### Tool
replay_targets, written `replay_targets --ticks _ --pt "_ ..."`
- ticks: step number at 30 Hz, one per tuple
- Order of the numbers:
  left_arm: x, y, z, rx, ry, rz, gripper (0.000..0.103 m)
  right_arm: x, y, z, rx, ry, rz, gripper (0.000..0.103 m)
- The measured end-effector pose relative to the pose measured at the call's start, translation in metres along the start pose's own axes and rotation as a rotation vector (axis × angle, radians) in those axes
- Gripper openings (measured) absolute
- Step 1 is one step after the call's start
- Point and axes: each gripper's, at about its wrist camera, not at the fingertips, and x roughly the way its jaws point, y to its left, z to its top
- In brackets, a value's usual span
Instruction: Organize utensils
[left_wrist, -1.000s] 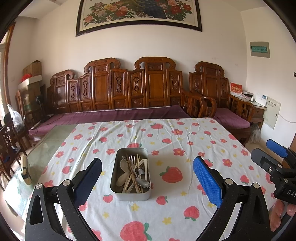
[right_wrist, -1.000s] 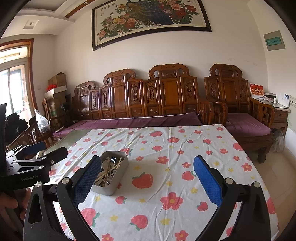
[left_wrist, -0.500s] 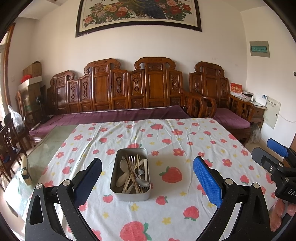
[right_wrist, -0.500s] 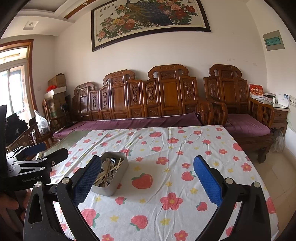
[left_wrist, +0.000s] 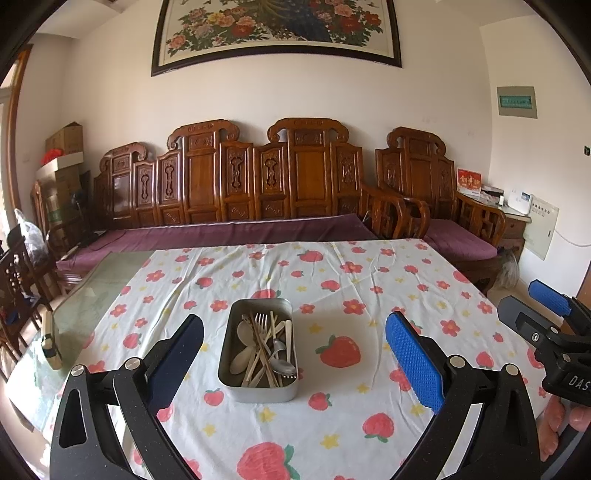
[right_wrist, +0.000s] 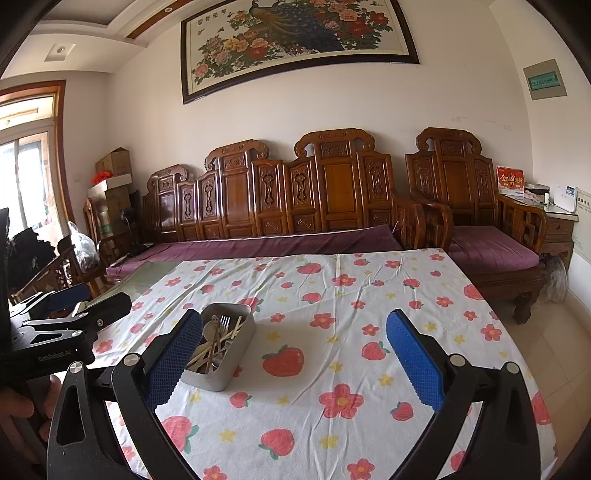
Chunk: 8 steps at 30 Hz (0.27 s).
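Note:
A grey metal tin (left_wrist: 258, 387) sits on the strawberry tablecloth (left_wrist: 332, 424). It holds a mixed pile of utensils (left_wrist: 264, 350): a fork, spoons and chopsticks. My left gripper (left_wrist: 295, 358) is open and empty, held above the table with the tin between and ahead of its fingers. My right gripper (right_wrist: 295, 354) is open and empty; the tin (right_wrist: 221, 373) lies just behind its left finger (right_wrist: 173, 362). Each gripper shows at the edge of the other's view.
A bare glass strip of table (left_wrist: 85, 306) lies left of the cloth, with a small pale object (left_wrist: 50, 339) on it. A carved wooden sofa (left_wrist: 258, 192) with purple cushions stands behind the table. Floor lies to the right (right_wrist: 546, 354).

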Motion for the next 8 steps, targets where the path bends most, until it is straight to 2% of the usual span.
replay_targets --ticks 8 --pt "-0.0011 -0.0014 0.0032 -0.008 -0.004 -0.006 0.095 -0.0001 -0.0004 -0.0001 0.0 0.0 0.001 0.1"
